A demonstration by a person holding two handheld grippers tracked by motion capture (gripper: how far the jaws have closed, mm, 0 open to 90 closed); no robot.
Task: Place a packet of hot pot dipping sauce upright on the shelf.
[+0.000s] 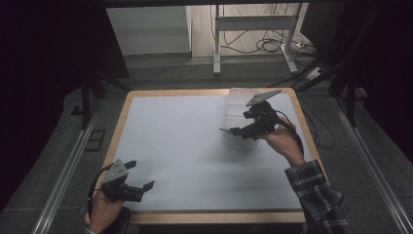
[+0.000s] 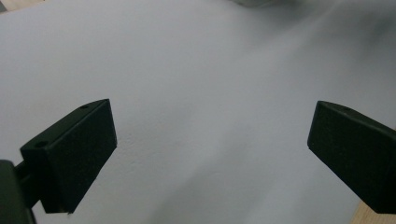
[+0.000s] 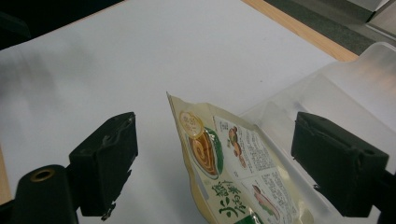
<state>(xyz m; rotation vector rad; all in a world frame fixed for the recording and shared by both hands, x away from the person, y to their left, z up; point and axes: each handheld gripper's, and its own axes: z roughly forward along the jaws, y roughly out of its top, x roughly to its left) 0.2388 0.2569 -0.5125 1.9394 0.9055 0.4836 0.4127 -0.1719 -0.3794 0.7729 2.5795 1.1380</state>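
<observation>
At the worktop's [image 1: 195,146] near left corner the left gripper [image 1: 139,187] idles, fingers spread and empty. Near the far right corner, the right gripper [image 3: 212,158] has its fingers spread around a snack packet [image 3: 224,172], not pressing it; the packet leans against a translucent plastic container [image 3: 345,98]. Judging by this, the packet seems just released; backing away comes next. The packet bears green East Asian characters, unreadable.
</observation>
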